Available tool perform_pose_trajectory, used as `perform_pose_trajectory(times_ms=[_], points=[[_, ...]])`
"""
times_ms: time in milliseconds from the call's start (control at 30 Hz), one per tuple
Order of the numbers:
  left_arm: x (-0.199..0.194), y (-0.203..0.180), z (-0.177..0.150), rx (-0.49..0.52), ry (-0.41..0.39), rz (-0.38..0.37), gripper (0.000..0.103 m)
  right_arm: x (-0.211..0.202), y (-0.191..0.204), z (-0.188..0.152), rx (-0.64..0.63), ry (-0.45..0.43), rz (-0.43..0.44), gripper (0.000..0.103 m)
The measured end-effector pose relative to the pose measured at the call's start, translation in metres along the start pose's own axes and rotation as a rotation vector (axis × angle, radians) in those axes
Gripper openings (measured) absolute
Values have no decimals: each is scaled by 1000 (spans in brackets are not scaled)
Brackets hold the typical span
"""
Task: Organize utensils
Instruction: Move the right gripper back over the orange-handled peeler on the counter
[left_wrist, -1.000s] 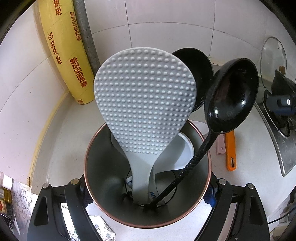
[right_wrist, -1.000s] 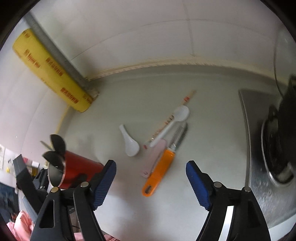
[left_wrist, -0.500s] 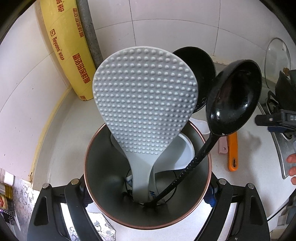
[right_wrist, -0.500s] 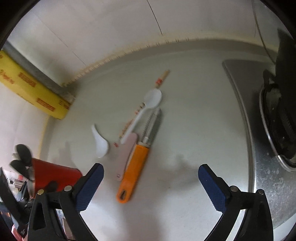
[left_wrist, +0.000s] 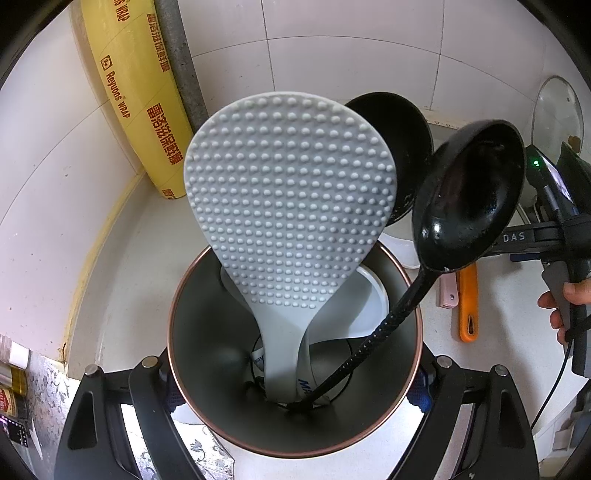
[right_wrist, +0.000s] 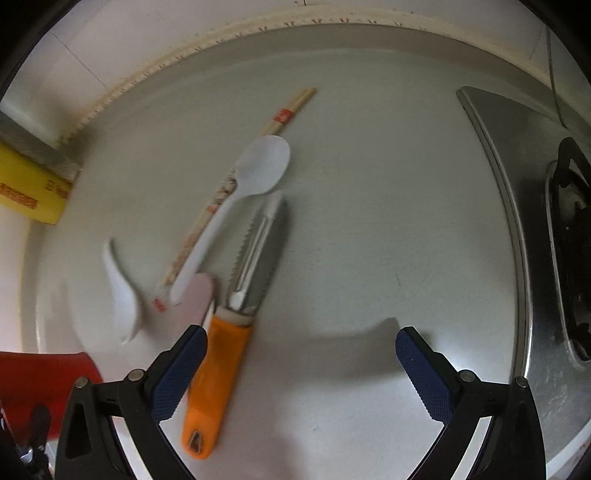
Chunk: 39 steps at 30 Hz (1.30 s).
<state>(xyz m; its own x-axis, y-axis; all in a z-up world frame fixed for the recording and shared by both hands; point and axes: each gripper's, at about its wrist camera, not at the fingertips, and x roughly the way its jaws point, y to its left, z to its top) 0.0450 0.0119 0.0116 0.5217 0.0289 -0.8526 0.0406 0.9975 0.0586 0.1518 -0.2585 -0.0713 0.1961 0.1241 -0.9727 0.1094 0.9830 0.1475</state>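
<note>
Where the left gripper (left_wrist: 295, 384) clamps its jaws on the wall of the metal holder (left_wrist: 207, 332), red outside and copper at the rim, holds that holder close under the camera. Inside it, standing upright: a grey dimpled rice paddle (left_wrist: 291, 206), a white paddle behind it with blue lettering too hidden to read, a black ladle (left_wrist: 469, 199) leaning right, a second black spoon (left_wrist: 402, 125) behind. Beyond, leaning in the tiled corner, a yellow roll (left_wrist: 129, 74) printed "Reyuons WRAP" with red Chinese characters. On the right edge, the right gripper (right_wrist: 301, 363) in a hand (left_wrist: 561, 306), its body marked "DAS". Seen from its own camera, jaws just spread wide and released, nothing pressed between them, hanging above the pale bench (right_wrist: 369, 221). Nearest, by the left blue pad, an orange-handled peeler (right_wrist: 225, 362); beside it a pink handle (right_wrist: 199, 295), a white plastic spoon (right_wrist: 236, 206), a white ceramic spoon (right_wrist: 122, 291). Farther, chopsticks (right_wrist: 288, 110) with a red band, writing unreadable. At right, a steel hob (right_wrist: 535, 221).
</note>
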Motion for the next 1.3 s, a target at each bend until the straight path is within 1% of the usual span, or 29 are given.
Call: perform_pose_trajectory(times_ms=[267,467,600,800,933,967,1100,1167,1233,1300], points=[[0,1,-4,0,-3,-2,90,6,17,5,-57,9,-39,103],[-1,2,-7,2,-5,-5,90,8,24,2,-94,6,-91,103],[-1,4,-9,1,-5,-5,90,6,13,-3,-83,6,-98,103],[-1,6,-12,0,-11,-6,90,-3,-17,-11,-40,2,-100,103],[0,6,-13,-4,-10,-3,90,-6,-30,-12,-26,2,-75,103],[-1,6,-14,-6,-10,-3,90,0,-19,-2,-29,4,-72,103],[0,6,-15,-4,-13,-5,90,7,-19,8,-63,11,-71,103],[0,6,-15,-4,-14,-6,90,8,-8,15,-82,20,-73,102],[0,6,-15,-3,-19,-10,90,11,0,20,-101,24,-75,99],[0,6,-15,3,-21,-10,90,11,8,23,-125,24,-93,93]])
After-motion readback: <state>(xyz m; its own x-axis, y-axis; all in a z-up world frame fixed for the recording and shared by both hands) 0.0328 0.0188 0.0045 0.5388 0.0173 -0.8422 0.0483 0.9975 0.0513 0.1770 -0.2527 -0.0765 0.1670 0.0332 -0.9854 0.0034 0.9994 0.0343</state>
